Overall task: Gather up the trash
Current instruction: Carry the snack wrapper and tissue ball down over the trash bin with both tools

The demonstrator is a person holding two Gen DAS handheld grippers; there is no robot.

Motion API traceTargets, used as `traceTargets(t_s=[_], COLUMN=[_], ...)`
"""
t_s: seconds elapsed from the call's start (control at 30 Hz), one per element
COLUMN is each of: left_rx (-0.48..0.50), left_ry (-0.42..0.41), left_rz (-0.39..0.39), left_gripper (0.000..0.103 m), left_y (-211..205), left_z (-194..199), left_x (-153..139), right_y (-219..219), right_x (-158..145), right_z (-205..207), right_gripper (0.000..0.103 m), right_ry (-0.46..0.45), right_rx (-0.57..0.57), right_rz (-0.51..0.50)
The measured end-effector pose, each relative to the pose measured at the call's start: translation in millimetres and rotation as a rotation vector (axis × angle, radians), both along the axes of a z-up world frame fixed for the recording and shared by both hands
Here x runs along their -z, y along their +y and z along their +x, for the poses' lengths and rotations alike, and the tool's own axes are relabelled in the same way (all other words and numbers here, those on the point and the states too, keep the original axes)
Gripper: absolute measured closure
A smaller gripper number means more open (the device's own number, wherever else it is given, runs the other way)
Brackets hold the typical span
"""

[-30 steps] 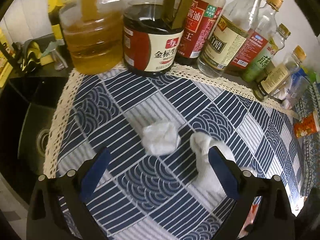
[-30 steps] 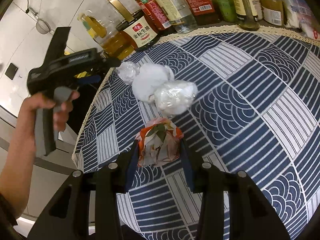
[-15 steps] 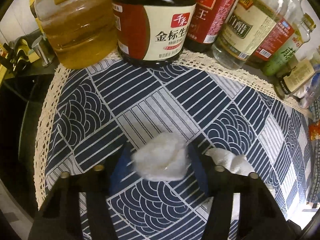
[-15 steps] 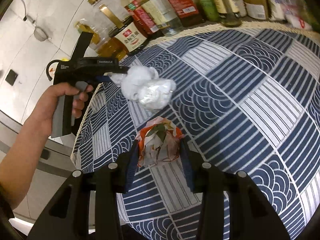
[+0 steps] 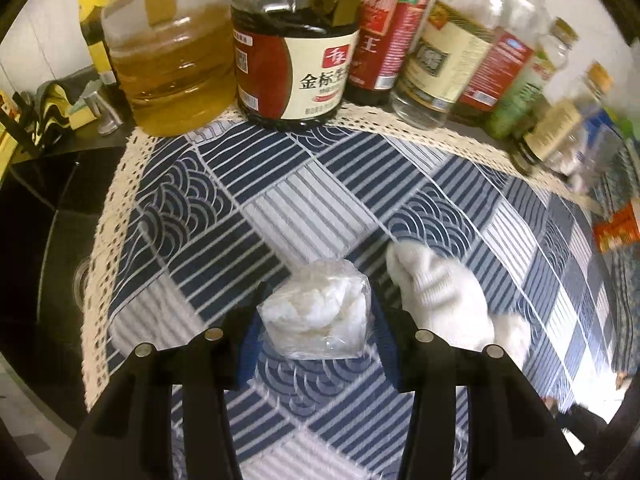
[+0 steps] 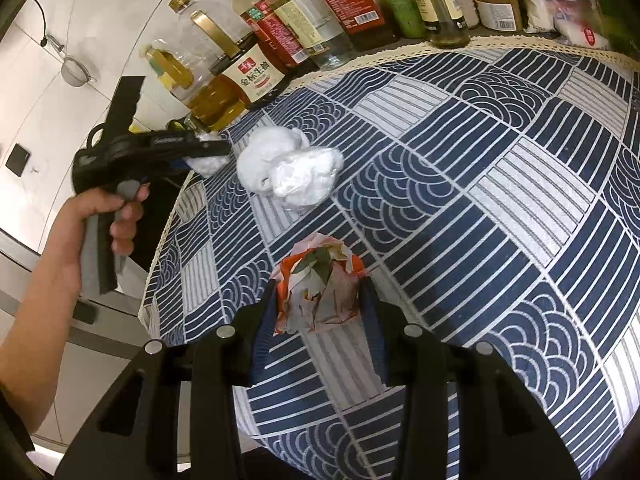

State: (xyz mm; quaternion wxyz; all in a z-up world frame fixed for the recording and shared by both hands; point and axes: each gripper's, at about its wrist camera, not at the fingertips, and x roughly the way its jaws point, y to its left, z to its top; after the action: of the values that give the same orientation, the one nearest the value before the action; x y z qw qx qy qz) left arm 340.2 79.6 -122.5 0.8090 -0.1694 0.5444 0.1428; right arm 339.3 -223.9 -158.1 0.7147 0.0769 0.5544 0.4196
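Through the left wrist camera, my left gripper [image 5: 314, 314] is narrowed onto a plastic-wrapped white wad [image 5: 316, 314], both pads pressing its sides. A tissue [image 5: 440, 300] lies just right of my right finger, touching or nearly touching it. Ahead of the fingertips stands a row of bottles: an oil jug [image 5: 172, 60] ahead-left, a soy jar [image 5: 296, 60] straight ahead, more to the right. The risk I see here is that the film is slick and the wad soft, so a loose pinch could let it slide out as I lift. The tissue could also snag on my finger and drag off the worktop.

Through the right wrist camera, my right gripper [image 6: 320, 300] is narrowed onto a crumpled orange wrapper [image 6: 320, 292], held between the pads. Ahead and slightly left of the fingertips sit two more white pieces, the tissue [image 6: 264, 156] and a second wrapped wad [image 6: 308, 176], touching each other. Further left, a hand [image 6: 108, 216] holds the left gripper [image 6: 208, 152] with its wad. The wrapper looks springy; it could unfold and slip free.

The worktop carries a cloth [image 6: 500, 200] patterned in navy waves and stripes, with a cream lace edge [image 5: 116, 216]. Loose cloth could bunch under a low finger. Left of the left gripper, past the cloth edge, a dark sink drops away. White tiled walls stand behind the bottles.
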Motion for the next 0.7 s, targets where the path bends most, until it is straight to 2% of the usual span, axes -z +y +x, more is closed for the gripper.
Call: traceTargets(t_s=[0.07, 0.33, 0.7], left_rx=[0.006, 0.083, 0.185], left_ry=[-0.013, -0.092, -0.164], left_rz=[-0.021, -0.025, -0.057], left_gripper=[0.056, 0.056, 0.056], left_y=[-4.4, -11.6, -22.2], left_z=[-12.0, -68.1, -132.9], left_x=[-10.8, -50.4, -75.1], right_y=[2.4, 7.9, 27.3], right_x=[-3.9, -20.5, -40.4], right_z=[-5.4, -27.8, -80.1], right_gripper=[0.062, 0.062, 0.062], right_ry=[-0.002, -0.044, -0.077], right_rx=[0.001, 0.024, 0.075], right_rz=[0.004, -0.017, -0.026])
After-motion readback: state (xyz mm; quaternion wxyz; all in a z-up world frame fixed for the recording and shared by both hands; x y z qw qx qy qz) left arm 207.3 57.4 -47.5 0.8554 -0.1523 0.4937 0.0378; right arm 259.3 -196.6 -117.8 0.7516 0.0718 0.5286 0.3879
